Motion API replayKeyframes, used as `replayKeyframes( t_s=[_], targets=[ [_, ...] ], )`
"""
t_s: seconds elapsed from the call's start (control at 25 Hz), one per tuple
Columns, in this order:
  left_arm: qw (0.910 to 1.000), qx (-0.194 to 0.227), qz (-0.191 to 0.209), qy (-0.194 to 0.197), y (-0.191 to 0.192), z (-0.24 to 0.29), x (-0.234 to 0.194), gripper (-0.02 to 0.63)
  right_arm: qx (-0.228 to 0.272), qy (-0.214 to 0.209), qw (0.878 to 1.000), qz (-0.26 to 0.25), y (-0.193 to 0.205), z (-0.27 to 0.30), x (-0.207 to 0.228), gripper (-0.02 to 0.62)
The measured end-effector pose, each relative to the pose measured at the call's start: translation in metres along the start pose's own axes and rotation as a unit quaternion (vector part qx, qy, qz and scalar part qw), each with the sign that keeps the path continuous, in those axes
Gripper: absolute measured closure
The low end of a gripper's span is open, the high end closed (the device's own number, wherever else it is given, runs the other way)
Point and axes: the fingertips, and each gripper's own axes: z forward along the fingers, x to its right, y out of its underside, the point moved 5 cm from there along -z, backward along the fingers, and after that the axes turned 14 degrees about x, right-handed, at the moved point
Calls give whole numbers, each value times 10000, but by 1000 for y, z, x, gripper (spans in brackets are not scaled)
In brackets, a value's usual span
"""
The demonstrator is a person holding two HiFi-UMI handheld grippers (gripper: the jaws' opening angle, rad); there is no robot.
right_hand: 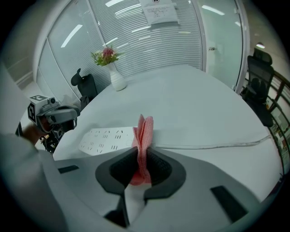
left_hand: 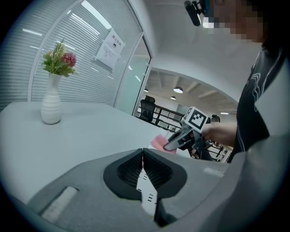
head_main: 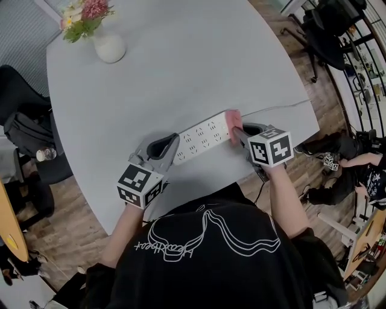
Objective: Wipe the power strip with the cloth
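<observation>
Here, the right gripper (head_main: 239, 134) clamped a folded pink cloth (head_main: 233, 119) against the 2 o'clock end of a white power strip (head_main: 202, 135), which lay at 6 o'clock on the grey table (head_main: 193, 60). The left gripper (head_main: 173, 146), jaws pressed together, sat over its 8 o'clock end. Dark socket slots lined the strip; the wall notice (right_hand: 158, 10) was too small to read.

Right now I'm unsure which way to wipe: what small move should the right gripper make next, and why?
Probably drag the folded pink cloth along the long white plastic power strip toward the left gripper. The right gripper is shut on the cloth at the strip's cord end; the socket face runs from there to the left gripper's closed jaws.
</observation>
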Motion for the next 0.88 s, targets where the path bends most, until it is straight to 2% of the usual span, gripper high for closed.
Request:
replayKeyframes(
  t_s=[0.24, 0.4, 0.88],
  targets=[
    [9999, 85, -41, -53, -5, -6, -5, 594, 32, 138, 9998, -110, -7, -5, -4, 540],
    [9998, 97, -40, -144, -7, -17, -10, 593, 156, 57, 9995, -279, -17, -11, -23, 541],
    [9992, 188, -27, -359, -9, -52, -21, 594, 290, -886, 9945, -474, -29, 6, -115, 543]
  ],
)
